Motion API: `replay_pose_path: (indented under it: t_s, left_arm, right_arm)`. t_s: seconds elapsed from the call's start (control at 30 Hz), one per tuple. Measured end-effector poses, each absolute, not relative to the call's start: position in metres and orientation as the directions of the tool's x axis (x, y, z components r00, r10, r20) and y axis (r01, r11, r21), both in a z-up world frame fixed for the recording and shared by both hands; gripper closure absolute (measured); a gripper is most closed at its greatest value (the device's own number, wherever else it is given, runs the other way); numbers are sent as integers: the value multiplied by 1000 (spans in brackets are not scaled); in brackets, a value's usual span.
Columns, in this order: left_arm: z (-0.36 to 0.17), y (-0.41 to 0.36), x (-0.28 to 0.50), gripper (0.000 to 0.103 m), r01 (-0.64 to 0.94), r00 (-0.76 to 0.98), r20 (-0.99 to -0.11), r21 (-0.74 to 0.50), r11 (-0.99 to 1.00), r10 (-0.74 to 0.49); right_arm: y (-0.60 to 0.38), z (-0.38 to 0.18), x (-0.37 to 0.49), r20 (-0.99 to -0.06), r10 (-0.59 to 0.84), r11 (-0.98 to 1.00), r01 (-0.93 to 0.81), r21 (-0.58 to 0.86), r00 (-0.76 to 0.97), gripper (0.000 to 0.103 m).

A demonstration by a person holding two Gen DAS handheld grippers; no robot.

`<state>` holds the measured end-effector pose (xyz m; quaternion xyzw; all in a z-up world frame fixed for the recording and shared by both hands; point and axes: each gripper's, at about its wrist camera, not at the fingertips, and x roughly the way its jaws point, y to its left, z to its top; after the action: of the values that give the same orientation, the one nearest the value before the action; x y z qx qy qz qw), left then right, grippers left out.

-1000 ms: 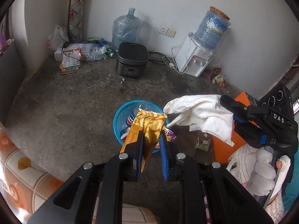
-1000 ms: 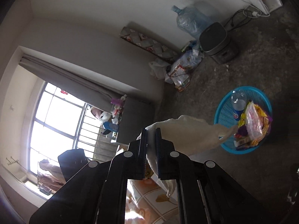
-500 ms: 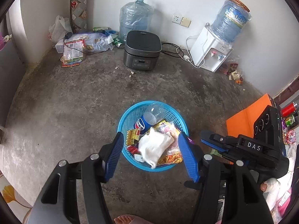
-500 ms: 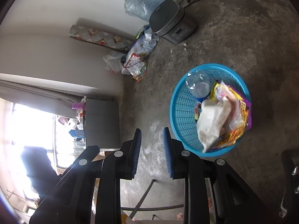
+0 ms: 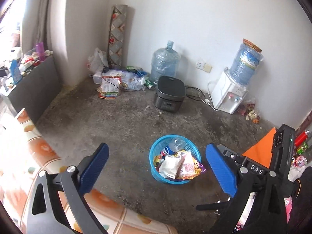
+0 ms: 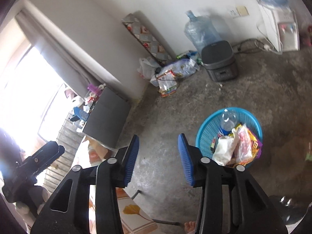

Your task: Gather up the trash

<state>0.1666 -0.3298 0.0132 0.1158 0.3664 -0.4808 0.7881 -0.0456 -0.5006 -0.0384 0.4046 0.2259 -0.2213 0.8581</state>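
Observation:
A blue plastic basket [image 5: 156, 150] stands on the concrete floor, holding a clear bottle [image 5: 176, 144], snack wrappers [image 5: 189, 165] and a white crumpled cloth [image 5: 170, 165]. It also shows in the right wrist view [image 6: 208, 130], right of the fingers. My left gripper [image 5: 158, 167] is wide open and empty, raised above and in front of the basket. My right gripper [image 6: 158, 156] is open and empty, held above the floor left of the basket; its body shows in the left wrist view [image 5: 253, 167].
A dark rice cooker [image 5: 169, 94], a large water jug [image 5: 164, 62] and a white water dispenser [image 5: 228, 95] stand along the far wall. Bags and wrappers [image 5: 115, 81] lie in the corner. A grey cabinet [image 5: 33, 89] stands left. A patterned mat [image 5: 109, 214] lies below.
Both grippers released their loads: the gold wrapper and white cloth now lie in the basket. Both have opened wider and pulled back and up from the basket.

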Motion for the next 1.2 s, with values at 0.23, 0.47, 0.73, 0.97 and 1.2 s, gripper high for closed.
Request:
replay_pose_path:
  t_s: [0.23, 0.47, 0.73, 0.97, 1.2]
  left_arm:
    - [39, -213, 147, 5, 652, 612, -648, 88, 753, -453]
    - [36, -118, 119, 5, 526, 711, -631, 185, 830, -311]
    - [7, -43, 80, 6, 324, 728, -637, -10, 946, -255]
    - [-44, -36, 77, 6, 201, 639, -762, 32, 979, -106]
    - [-57, -40, 84, 5, 190, 604, -794, 55, 980, -73]
  right_arm:
    - [-408, 28, -38, -479, -254, 825, 447, 347, 840, 25]
    - [-326, 62, -51, -319, -336, 921, 380, 86, 886, 8]
    - [-279, 42, -54, -405, -301, 946, 323, -15, 863, 8]
    - [-273, -15, -42, -680, -343, 928, 348, -136, 648, 8]
    - [-286, -28, -49, -727, -410, 881, 444, -162, 550, 8]
